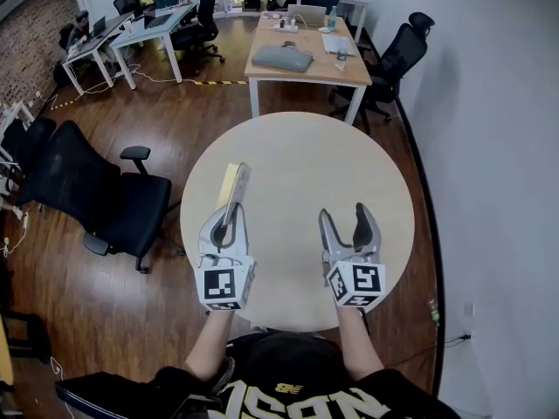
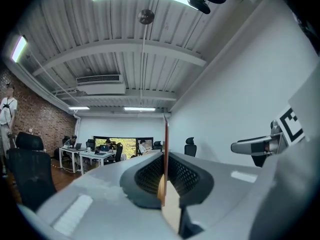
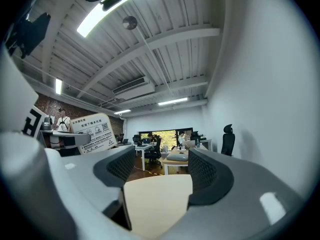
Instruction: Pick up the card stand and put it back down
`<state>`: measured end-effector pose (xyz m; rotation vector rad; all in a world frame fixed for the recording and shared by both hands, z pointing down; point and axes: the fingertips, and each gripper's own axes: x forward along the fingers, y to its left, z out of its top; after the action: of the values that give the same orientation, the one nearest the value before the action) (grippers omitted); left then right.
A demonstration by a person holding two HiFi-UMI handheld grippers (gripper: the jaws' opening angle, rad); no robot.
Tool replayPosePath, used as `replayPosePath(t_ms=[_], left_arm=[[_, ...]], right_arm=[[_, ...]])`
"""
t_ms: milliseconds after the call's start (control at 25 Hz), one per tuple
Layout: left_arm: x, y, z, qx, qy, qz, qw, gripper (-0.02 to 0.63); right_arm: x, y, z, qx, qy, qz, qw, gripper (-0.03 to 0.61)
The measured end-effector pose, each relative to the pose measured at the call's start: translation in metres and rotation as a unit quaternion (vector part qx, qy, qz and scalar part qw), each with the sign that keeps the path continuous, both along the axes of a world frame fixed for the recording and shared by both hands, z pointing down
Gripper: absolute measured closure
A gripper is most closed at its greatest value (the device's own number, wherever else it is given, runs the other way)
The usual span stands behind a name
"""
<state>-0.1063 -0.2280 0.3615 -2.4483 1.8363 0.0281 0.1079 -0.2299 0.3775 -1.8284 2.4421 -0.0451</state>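
Observation:
The card stand [image 1: 234, 186] is a thin flat printed card, held over the left part of the round beige table [image 1: 297, 147]. My left gripper [image 1: 229, 218] is shut on its lower end. In the left gripper view the card stand [image 2: 165, 134] shows edge-on, pinched between the black pads of my left gripper [image 2: 165, 171]. My right gripper [image 1: 342, 215] is open over the table, to the right of the card, with nothing in it. In the right gripper view the card stand [image 3: 95, 133] shows its printed face at the left, and only table lies between the fingers of my right gripper [image 3: 157, 169].
A black office chair [image 1: 96, 190] stands close to the table's left edge. Beyond the table is a wooden desk [image 1: 306, 59] with a laptop and a bag, and black chairs beside it. A white wall runs along the right. More desks with people are at the far back.

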Motion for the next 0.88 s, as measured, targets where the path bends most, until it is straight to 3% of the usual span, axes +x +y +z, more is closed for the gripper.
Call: replayPosePath(t_ms=[600, 760, 880], left_arm=[[0.0015, 0.0044, 0.0016, -0.001, -0.011, 0.009, 0.9999, 0.598], [0.002, 0.0045, -0.0053, 0.005, 0.018, 0.005, 0.9998, 0.598], [0.0011, 0.0055, -0.0012, 0.001, -0.009, 0.011, 0.9999, 0.598]], right_arm=[[-0.0016, 0.0043, 0.0031, -0.005, 0.004, -0.004, 1.0, 0.239], [-0.0039, 0.0036, 0.0034, -0.005, 0.005, -0.006, 1.0, 0.239], [-0.0056, 0.0042, 0.004, -0.005, 0.004, -0.009, 1.0, 0.239]])
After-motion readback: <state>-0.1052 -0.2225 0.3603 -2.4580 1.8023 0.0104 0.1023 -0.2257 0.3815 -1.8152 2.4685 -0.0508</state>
